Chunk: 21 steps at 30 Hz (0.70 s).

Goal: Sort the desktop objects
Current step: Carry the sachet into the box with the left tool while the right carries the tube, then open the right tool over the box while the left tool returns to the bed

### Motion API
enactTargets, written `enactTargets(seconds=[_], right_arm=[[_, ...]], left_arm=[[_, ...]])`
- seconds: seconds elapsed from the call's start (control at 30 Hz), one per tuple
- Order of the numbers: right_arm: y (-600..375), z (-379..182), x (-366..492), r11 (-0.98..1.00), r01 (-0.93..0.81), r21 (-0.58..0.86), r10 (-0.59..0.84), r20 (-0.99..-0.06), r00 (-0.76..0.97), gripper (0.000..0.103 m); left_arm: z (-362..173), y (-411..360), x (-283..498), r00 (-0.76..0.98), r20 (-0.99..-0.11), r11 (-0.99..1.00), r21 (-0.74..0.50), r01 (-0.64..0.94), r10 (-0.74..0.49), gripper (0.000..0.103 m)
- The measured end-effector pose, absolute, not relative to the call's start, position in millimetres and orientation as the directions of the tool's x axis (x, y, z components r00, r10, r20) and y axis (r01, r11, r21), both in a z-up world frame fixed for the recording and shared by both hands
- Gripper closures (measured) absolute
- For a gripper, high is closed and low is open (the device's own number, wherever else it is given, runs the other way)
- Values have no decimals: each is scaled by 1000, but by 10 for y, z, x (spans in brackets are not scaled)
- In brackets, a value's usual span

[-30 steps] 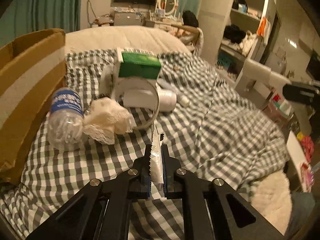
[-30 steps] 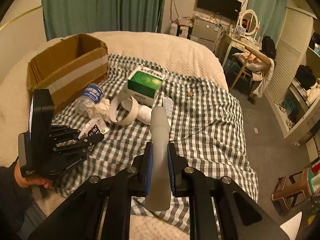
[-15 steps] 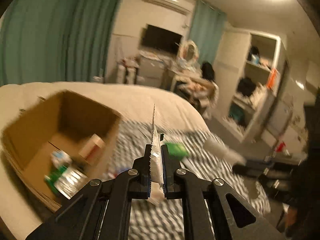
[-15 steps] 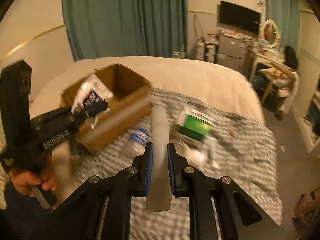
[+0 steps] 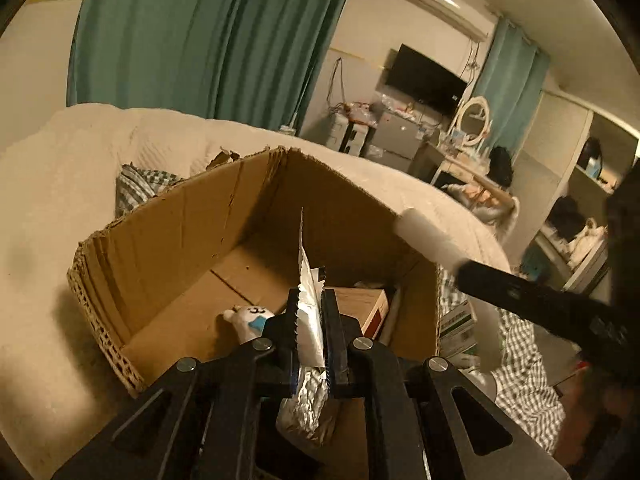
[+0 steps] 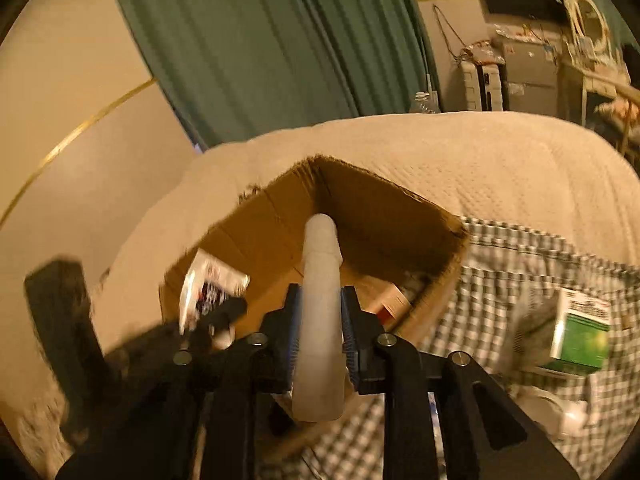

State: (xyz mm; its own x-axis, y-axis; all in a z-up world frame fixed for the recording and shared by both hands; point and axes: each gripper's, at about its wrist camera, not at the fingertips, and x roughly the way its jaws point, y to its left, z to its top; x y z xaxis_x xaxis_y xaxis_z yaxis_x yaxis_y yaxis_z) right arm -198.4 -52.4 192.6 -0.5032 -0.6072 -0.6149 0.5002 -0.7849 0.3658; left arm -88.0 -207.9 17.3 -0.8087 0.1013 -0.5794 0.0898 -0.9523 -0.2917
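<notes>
Cardboard box (image 5: pixel 168 240) under both tools (each gripping)

Left gripper (image 5: pixel 310 326) points forward and downward, its two black fingers (image 5: pixel 286 330) drawn in tight at six o'clock of its own wrist view, pinching a thin foil packet (image 5: pixel 310 312) that stands on edge between the pads. Right gripper (image 6: pixel 320 320) is likewise clamped, fingers (image 6: pixel 352 320) pressing both sides of a pale plastic tube (image 6: pixel 320 300) that juts straight ahead toward twelve o'clock. From the left wrist view, the right gripper reaches in from three o'clock toward centre. From the right wrist view, the left gripper sits blurred at eight o'clock.
</notes>
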Motion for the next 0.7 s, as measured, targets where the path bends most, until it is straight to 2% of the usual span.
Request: enactTargets(seconds=[0.03,0.07,0.1,0.13,0.17,0.37,0.53,0.7], right_arm=[[-531,1913,-1994,-784,494,377,-611,-609,-505,61],[-504,1926,-2003,-784,488,383,-613,-601,-513,54],[-468,1938,-1995,-789,479,386,-610,-591,-528,45],[-416,1958,-1965,-793,471,386,-605,-584,-541,42],[-366,1974,-1933,-795,467,387,-603,-579,-548,42],[185,2173,-1643,-848,416,328,-528,-583,-617,42],[885,2253,-1303,-918,330,220,-394,-608,-689,41],[1564,2125,-1003,-957,231,176,-290,-637,-714,41]], left_arm=[[157,-2061,-865,-810,-581,-955,-277,103,81,80],[151,-2046,-853,-811,-581,-958,-262,116,61,54],[162,-2040,-850,-813,-580,-959,-252,129,44,36],[175,-2031,-821,-820,-572,-958,-247,149,20,10],[197,-2024,-772,-833,-553,-954,-251,166,1,3],[336,-1985,-619,-850,-526,-940,-305,154,31,2],[360,-1669,-454,-844,-534,-956,-271,111,53,2],[323,-1163,-338,-830,-549,-970,-240,39,103,2]])
